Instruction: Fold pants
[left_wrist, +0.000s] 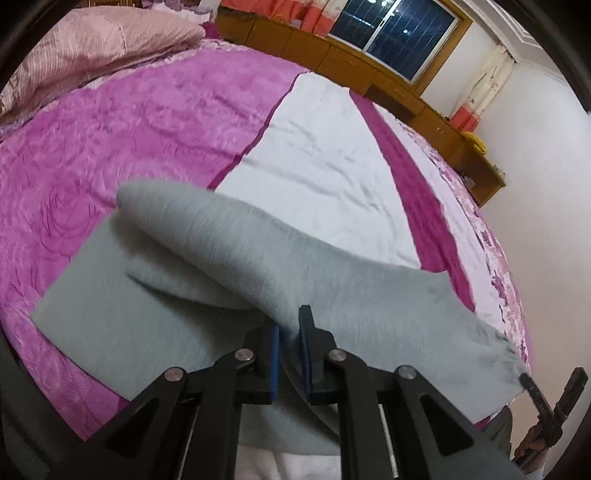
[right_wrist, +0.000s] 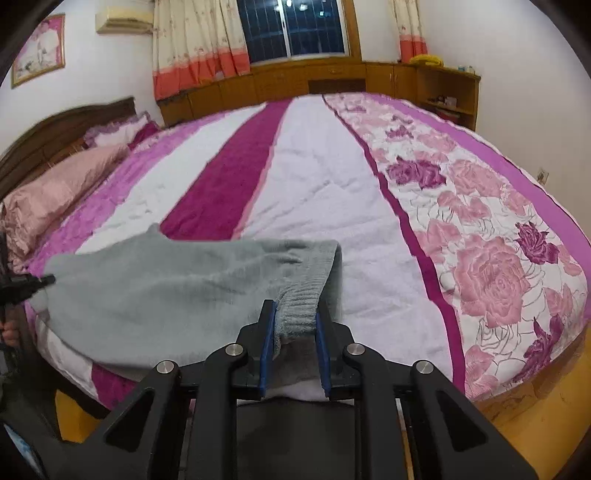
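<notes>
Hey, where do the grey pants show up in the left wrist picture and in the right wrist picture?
Left wrist view: the grey pants fill the lower middle, a raised fold running from upper left down to the left tongs, which pinch it.
Right wrist view: the grey pants lie lower left, the ribbed band clamped in the right tongs.
Shared landmark: the dark window above the wooden cabinets.

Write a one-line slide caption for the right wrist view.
Right gripper clamps the ribbed cuff of grey pants above a pink floral bedspread.
</notes>
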